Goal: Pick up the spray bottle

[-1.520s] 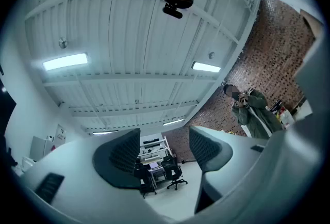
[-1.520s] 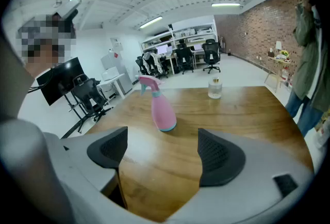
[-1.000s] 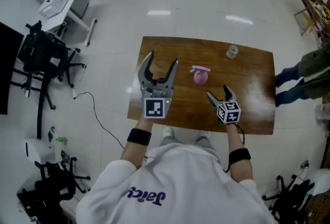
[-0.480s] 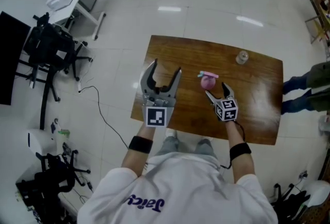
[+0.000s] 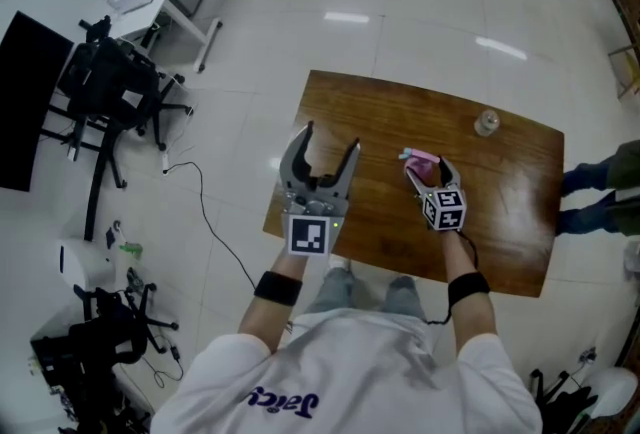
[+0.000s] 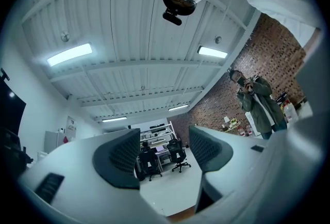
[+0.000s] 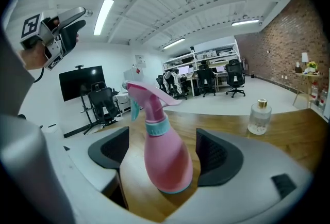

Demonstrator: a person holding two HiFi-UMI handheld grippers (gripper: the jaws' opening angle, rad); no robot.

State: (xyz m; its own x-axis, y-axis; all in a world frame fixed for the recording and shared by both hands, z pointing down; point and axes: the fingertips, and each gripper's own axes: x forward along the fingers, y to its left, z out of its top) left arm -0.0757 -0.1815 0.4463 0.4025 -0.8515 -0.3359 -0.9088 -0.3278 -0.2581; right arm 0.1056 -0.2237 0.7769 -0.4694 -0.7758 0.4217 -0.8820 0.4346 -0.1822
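A pink spray bottle (image 5: 424, 159) with a teal collar and trigger stands upright on the brown wooden table (image 5: 500, 192). In the right gripper view the spray bottle (image 7: 162, 158) fills the space between my jaws. My right gripper (image 5: 427, 169) straddles its body, the jaws are closing, and a slim gap still shows at the left pad (image 7: 109, 152). My left gripper (image 5: 330, 142) hovers over the table's left part, tilted upward, open with nothing between its fingers. The left gripper (image 6: 165, 153) view shows only ceiling and room beyond.
A small glass bottle (image 5: 487, 123) with a gold cap (image 7: 257, 117) stands at the table's far right. A person (image 5: 600, 187) stands beside the right table edge. Office chairs (image 5: 115, 87) and a floor cable (image 5: 205, 212) lie to the left.
Both grippers have come down toward the table. The right gripper has moved forward until its jaws stand on either side of the pink bottle.
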